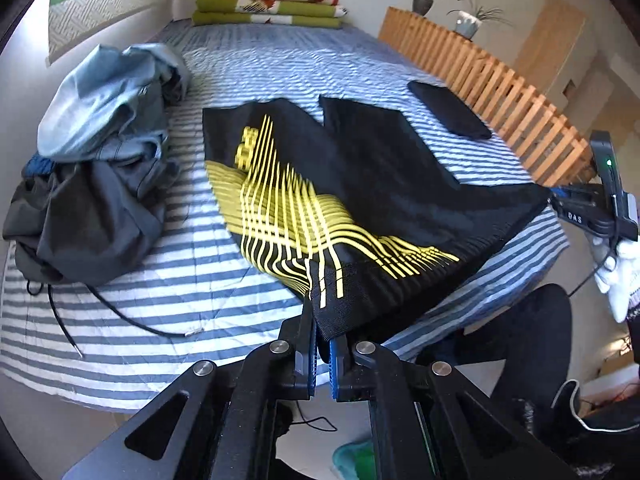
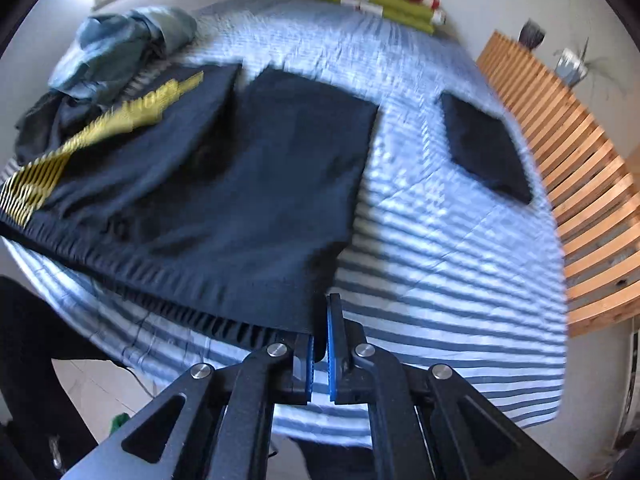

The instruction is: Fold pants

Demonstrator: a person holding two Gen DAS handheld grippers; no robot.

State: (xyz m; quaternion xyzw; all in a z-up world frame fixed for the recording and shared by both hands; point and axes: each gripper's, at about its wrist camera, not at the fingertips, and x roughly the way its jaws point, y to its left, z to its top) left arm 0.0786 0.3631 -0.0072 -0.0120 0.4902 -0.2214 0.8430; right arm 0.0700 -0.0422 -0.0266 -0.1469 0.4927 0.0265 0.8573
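Black shorts (image 1: pixel 372 184) with yellow line print lie spread on the striped bed, legs pointing away, waistband toward me. My left gripper (image 1: pixel 323 334) is shut on the waistband's left corner, near the yellow print. My right gripper (image 2: pixel 319 332) is shut on the waistband's right corner of the same shorts (image 2: pixel 256 184). The right gripper also shows at the far right of the left wrist view (image 1: pixel 560 202), held by a white-gloved hand (image 1: pixel 618 276). The waistband is stretched between the two grippers just above the bed's near edge.
A heap of grey and blue clothes (image 1: pixel 100 152) sits at the bed's left side. A folded black garment (image 1: pixel 448 114) lies at the right, beside a wooden slatted rail (image 1: pixel 516 92). Folded green and red blankets (image 1: pixel 272 4) rest at the far end. A person's dark-clad leg (image 1: pixel 516 344) stands below the bed edge.
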